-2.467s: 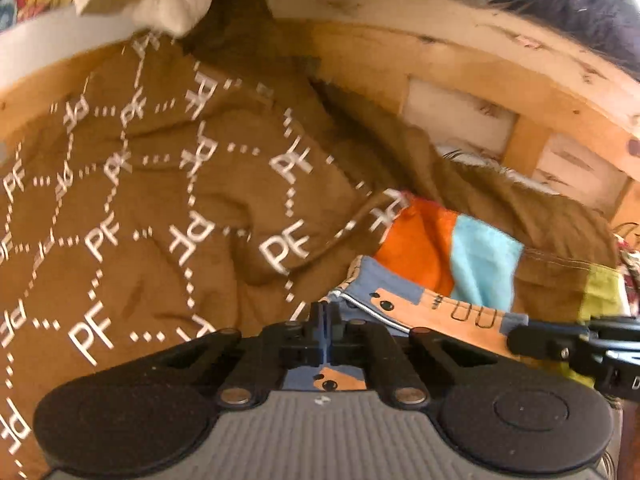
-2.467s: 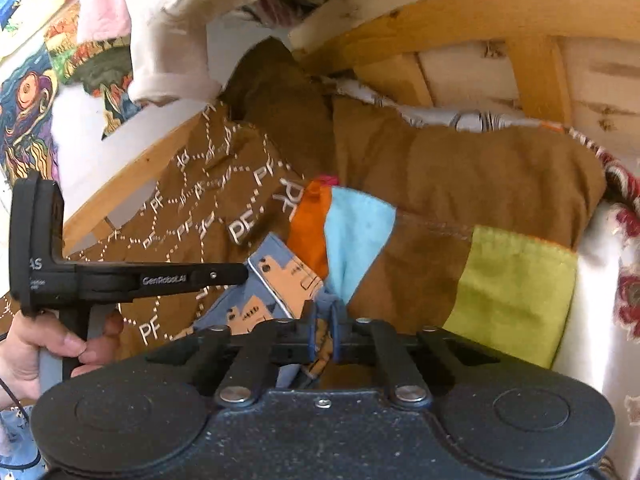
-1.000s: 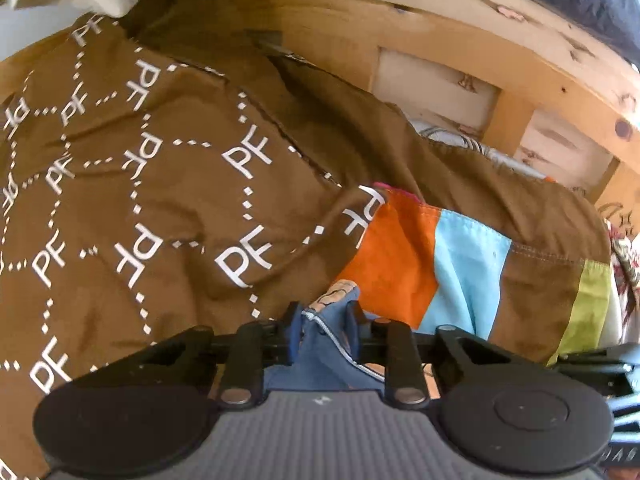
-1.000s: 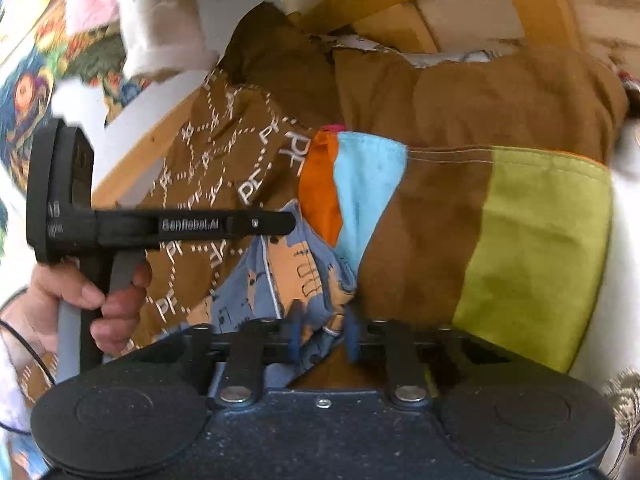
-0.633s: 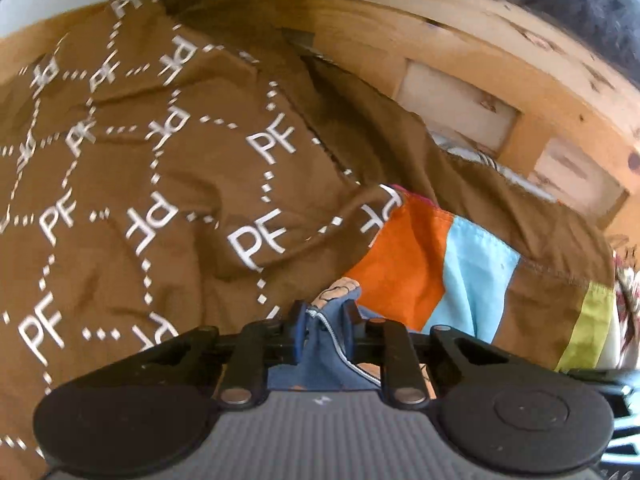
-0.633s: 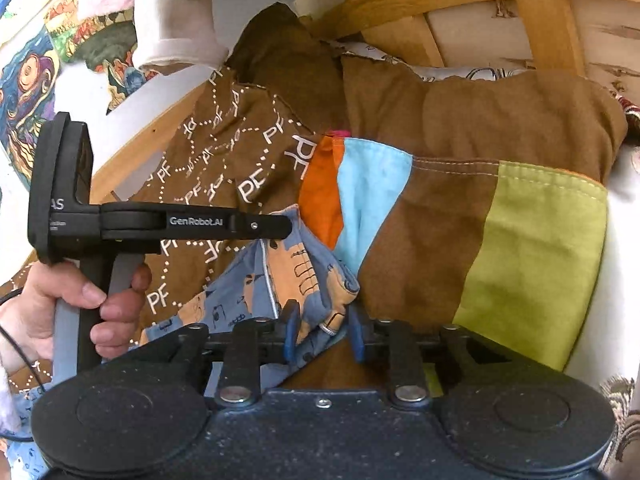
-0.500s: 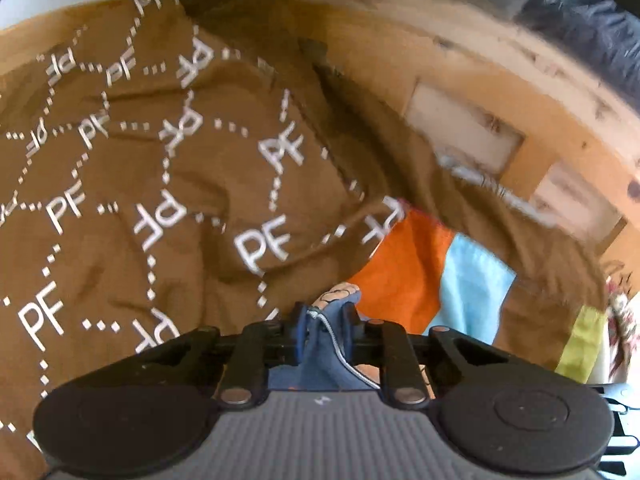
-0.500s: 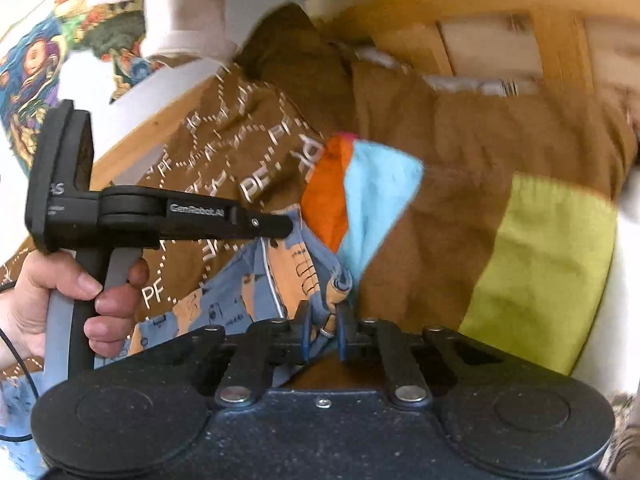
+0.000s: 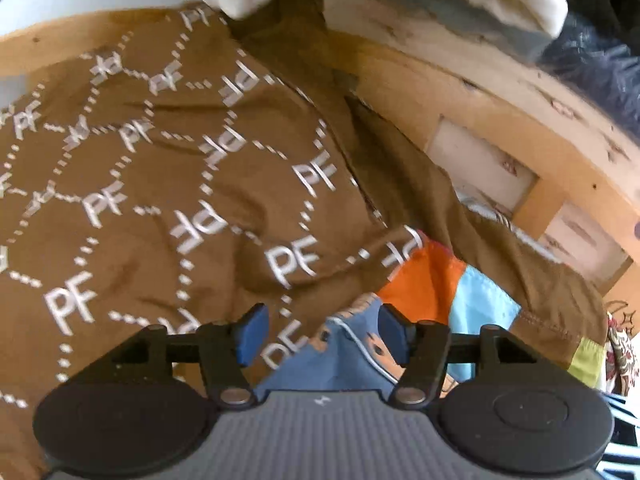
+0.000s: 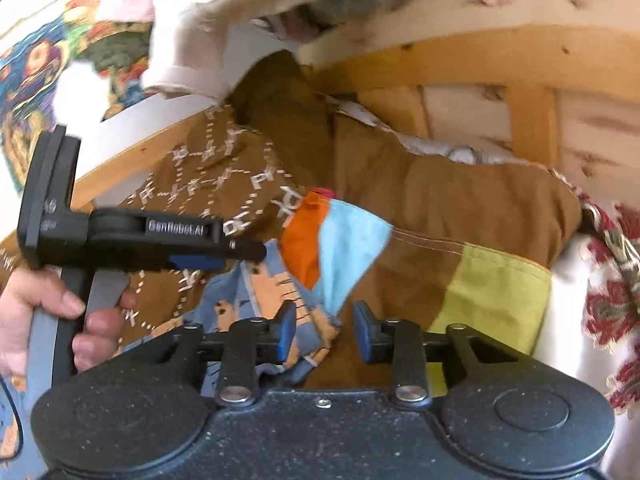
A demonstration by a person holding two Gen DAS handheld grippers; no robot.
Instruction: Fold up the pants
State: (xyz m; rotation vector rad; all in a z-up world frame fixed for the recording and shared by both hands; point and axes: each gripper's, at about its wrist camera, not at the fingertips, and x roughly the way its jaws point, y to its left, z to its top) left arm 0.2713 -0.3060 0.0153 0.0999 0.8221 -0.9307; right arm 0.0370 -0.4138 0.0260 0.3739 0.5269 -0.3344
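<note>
Both jaws opening – left gripper (image 9: 322, 334) and right gripper (image 10: 324, 332) just let go of the pants (image 10: 256, 300), now lying loose beside the orange patch (image 10: 306, 240). Fold placed, probably.

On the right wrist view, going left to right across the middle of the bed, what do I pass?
Hand on the left hand-held gripper → blue cartoon-print pants → orange patch → light blue patch → yellow-green patch → red-and-white floral cloth.
</note>
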